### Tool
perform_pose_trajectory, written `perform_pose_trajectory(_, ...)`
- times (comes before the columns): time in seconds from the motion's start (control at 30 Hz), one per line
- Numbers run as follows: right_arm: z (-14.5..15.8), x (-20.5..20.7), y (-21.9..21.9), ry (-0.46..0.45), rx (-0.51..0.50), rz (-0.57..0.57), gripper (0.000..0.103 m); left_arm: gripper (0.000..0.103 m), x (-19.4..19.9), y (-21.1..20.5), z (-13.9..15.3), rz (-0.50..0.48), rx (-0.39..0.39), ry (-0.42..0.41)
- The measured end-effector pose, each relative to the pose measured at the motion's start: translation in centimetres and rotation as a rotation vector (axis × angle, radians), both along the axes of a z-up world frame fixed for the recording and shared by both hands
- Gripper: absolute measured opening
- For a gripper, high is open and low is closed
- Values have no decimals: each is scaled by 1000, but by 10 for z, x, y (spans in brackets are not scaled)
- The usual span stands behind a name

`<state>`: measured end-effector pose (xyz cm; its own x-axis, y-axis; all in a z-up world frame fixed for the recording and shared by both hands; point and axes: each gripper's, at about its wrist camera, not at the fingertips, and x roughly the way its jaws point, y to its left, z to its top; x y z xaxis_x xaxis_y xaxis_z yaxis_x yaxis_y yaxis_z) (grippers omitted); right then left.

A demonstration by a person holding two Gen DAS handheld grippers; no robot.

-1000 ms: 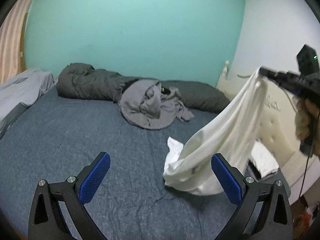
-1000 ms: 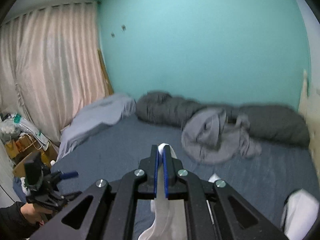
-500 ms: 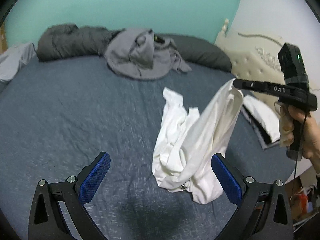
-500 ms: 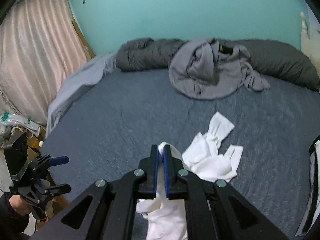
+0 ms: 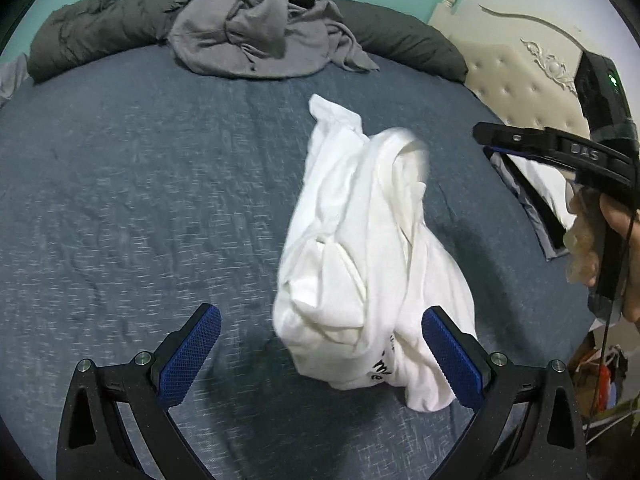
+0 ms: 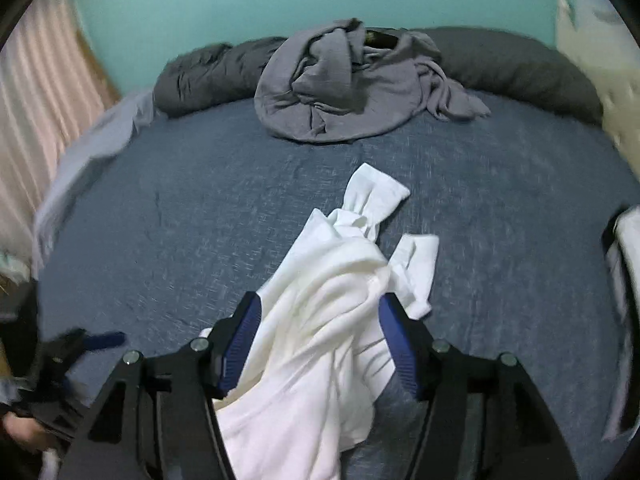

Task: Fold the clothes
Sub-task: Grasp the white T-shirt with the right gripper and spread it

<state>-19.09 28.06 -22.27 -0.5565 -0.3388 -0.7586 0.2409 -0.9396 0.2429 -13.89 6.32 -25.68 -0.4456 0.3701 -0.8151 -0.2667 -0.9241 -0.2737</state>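
A white T-shirt [image 5: 360, 260] lies crumpled in a heap on the blue bed [image 5: 120, 200], its top still blurred from falling. My left gripper [image 5: 320, 316] is open just above the near end of the heap, and its right finger touches the cloth. In the right wrist view the same T-shirt [image 6: 320, 300] drapes loosely between the spread fingers of my right gripper [image 6: 318, 300], which is open. The left wrist view shows the right gripper [image 5: 486, 140] held by a hand to the right of the heap, clear of the cloth.
A grey garment pile [image 5: 256, 36] rests against a dark rolled duvet [image 5: 100, 28] at the far edge. A folded stack [image 5: 536, 200] sits by the padded headboard [image 5: 520, 80]. A curtain [image 6: 40, 100] hangs on the left. Bare sheet surrounds the heap.
The right gripper was shut on the T-shirt and holding it up. It has opened, and the shirt has dropped into a heap on the bed. Both cameras tilted downward.
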Motion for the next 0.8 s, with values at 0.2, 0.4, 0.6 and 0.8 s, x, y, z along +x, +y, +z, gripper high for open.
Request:
perform_pose_trajectory(0.2, -39, 26, 0, -137, -107, 43, 62, 97, -8, 11, -8, -36, -21, -11)
perform_pose_trajectory(0.4, -74, 56, -35, -233, -121, 129, 51, 95, -5, 12, -11, -51, -44, -16)
perform_pose_trajectory(0.6, -92, 65, -63, -265, -29, 189, 3, 95, -2, 4, -4, -38, -45, -12)
perform_pose_trajectory(0.8, -85, 72, -45, -223, -36, 157, 0, 95, -4, 4, 3, -38, -36, 3)
